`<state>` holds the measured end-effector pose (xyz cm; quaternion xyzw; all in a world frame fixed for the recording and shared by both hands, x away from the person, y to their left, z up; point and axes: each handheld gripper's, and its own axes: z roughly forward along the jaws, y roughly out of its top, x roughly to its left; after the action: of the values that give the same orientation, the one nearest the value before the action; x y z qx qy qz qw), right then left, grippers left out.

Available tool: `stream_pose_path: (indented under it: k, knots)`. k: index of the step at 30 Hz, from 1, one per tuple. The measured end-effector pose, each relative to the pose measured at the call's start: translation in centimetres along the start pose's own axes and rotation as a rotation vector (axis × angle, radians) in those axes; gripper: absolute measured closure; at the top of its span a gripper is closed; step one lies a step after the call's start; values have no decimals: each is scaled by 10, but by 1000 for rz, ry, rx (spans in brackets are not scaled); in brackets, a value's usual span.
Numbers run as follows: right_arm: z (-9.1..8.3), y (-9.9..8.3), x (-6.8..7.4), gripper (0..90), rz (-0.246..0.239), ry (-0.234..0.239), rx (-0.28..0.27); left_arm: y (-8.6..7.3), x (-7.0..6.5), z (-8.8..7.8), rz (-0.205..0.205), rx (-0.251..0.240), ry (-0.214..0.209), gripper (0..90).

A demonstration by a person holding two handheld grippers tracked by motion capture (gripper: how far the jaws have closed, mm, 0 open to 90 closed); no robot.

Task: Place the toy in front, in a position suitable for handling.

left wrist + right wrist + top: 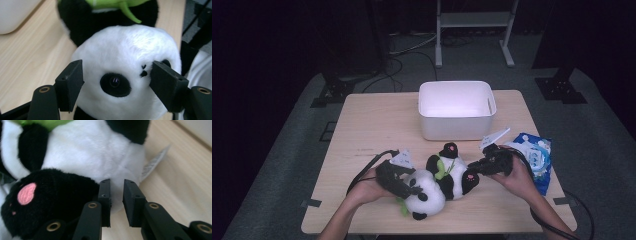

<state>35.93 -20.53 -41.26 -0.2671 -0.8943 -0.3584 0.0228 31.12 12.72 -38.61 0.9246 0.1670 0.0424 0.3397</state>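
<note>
Both forearms enter from the bottom of the high view bare, with no sleeves visible. Each hand carries a black two-jaw tool. The left gripper [412, 189], at lower centre-left of the high view, has a pale grey three-cornered plate on top and a black cable looping off to the left. The right gripper [472, 170], at lower centre-right, bears a similar pale plate, and its black cable trails toward the bottom right corner. In the gripper views the jaws are matte black arms with brass-coloured ringed holes, ending in blocky black pads [71, 82] with small screw holes.
</note>
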Motion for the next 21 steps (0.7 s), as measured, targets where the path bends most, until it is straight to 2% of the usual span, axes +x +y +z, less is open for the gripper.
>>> stream_pose_path:
  k: [6, 8, 9, 10, 18, 21]
  knots:
    - [-5, -10, 12, 776, -19, 23, 14, -3, 11, 1, -17, -25, 45, 280]
    - [-7, -14, 17, 775, -22, 21, 18, -3, 12, 2, -21, -28, 46, 281]
    - [-7, -17, 19, 775, -24, 19, 21, -1, 14, 4, -22, -36, 66, 281]
    - [-8, -19, 22, 775, -23, 19, 19, 0, 14, 5, -18, -37, 69, 282]
    - [-15, -34, 34, 762, -27, 13, 42, 7, 18, 15, -14, -61, 40, 285]
    - [-21, -39, 32, 643, -7, -11, 43, 4, 20, 16, -23, -94, 10, 285]
